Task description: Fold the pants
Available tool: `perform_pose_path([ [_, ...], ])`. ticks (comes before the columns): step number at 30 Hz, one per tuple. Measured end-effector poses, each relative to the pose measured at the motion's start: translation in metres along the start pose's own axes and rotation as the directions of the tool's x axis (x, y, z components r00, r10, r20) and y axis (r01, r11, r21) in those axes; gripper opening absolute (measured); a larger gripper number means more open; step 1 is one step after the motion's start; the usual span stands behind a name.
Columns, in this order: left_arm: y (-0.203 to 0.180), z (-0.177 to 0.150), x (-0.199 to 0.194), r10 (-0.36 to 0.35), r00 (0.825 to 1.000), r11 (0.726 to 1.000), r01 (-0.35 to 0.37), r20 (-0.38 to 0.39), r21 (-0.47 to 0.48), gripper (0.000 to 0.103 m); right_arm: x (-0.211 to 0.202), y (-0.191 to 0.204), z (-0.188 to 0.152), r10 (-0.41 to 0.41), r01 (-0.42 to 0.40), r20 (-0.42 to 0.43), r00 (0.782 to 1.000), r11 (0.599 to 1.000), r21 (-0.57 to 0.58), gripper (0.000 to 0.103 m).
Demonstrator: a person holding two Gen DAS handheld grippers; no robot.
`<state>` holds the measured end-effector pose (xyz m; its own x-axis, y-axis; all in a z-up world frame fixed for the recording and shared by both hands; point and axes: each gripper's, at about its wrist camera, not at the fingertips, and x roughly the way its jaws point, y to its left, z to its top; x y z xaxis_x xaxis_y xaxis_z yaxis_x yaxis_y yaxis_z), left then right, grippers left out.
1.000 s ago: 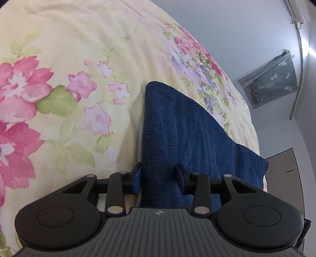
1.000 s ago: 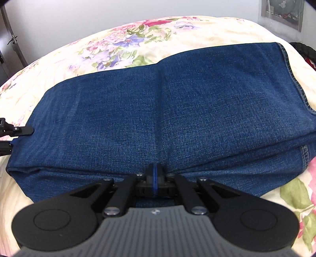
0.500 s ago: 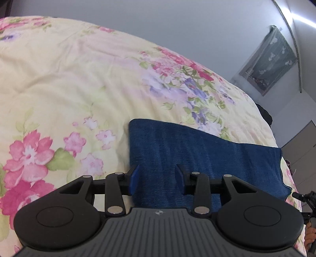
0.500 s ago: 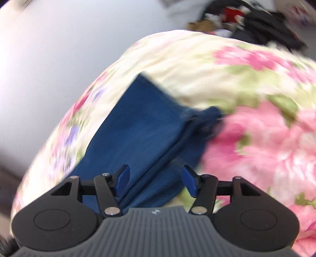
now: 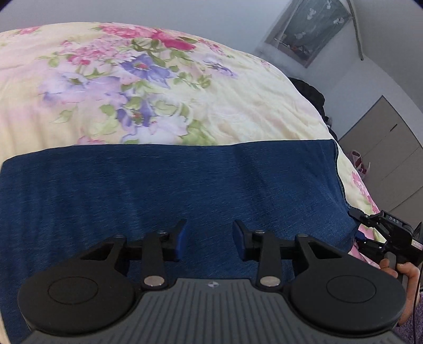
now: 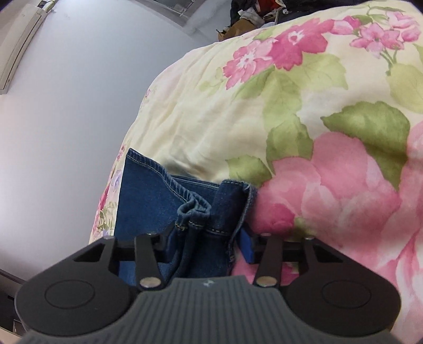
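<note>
The dark blue denim pants (image 5: 185, 182) lie folded flat on the floral bedspread (image 5: 148, 87). My left gripper (image 5: 208, 239) is open and empty, just above the near side of the denim. My right gripper (image 6: 208, 244) is open, with the stacked hem and edge layers of the pants (image 6: 201, 209) between its jaws, not clamped. The right gripper also shows in the left wrist view (image 5: 383, 232) at the pants' right end, held by a hand.
The bedspread (image 6: 304, 119) spreads out beyond the pants. A dark pile (image 5: 312, 95) sits off the bed's far right. Grey cabinets (image 5: 391, 164) stand at the right. Clutter (image 6: 253, 16) lies past the bed's far edge. A wall (image 6: 66, 119) stands to the left.
My right gripper opened, let go of the pants' near edge and swung to their right end. My left gripper stayed open and turned to face across the folded denim.
</note>
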<state>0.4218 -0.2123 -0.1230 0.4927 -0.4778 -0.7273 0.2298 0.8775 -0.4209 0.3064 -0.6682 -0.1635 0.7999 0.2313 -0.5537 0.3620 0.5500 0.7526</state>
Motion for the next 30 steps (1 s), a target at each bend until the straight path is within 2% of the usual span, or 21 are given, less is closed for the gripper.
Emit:
perform_pose_path([
  [4,-0.016,0.012,0.033,0.005,1.0,1.0,-0.005,-0.021,0.031,0.038,-0.006,0.019,0.003,0.03,-0.028,0.015,0.999,0.994,-0.109,0.022],
  [7,-0.024,0.014,0.043,0.029,0.999,0.998,-0.028,-0.017,0.06,0.038,-0.013,0.036,0.004,0.04,-0.035,0.025,0.999,0.983,-0.181,0.019],
  [10,-0.024,0.015,0.036,0.028,0.999,0.999,-0.027,-0.017,0.047,0.038,-0.023,0.054,0.002,0.041,-0.027,0.05,0.998,0.966,-0.255,0.017],
  [14,-0.013,0.014,0.0,0.047,0.999,0.998,-0.047,0.009,0.046,0.038,-0.039,0.095,-0.008,0.044,-0.008,0.089,0.995,0.931,-0.365,0.016],
  [20,0.03,-0.001,-0.073,0.087,0.994,0.996,-0.087,0.058,-0.011,0.038,-0.066,0.18,-0.043,0.071,0.007,0.122,0.99,0.842,-0.54,0.015],
  [24,0.067,-0.018,-0.122,0.111,0.991,0.993,-0.106,0.081,-0.061,0.038,-0.077,0.236,-0.08,0.104,-0.01,0.114,0.988,0.782,-0.623,0.015],
  [30,0.121,-0.049,-0.178,0.141,0.985,0.981,-0.126,0.099,-0.149,0.038,-0.07,0.301,-0.153,0.131,-0.059,0.048,0.99,0.704,-0.707,0.015],
])
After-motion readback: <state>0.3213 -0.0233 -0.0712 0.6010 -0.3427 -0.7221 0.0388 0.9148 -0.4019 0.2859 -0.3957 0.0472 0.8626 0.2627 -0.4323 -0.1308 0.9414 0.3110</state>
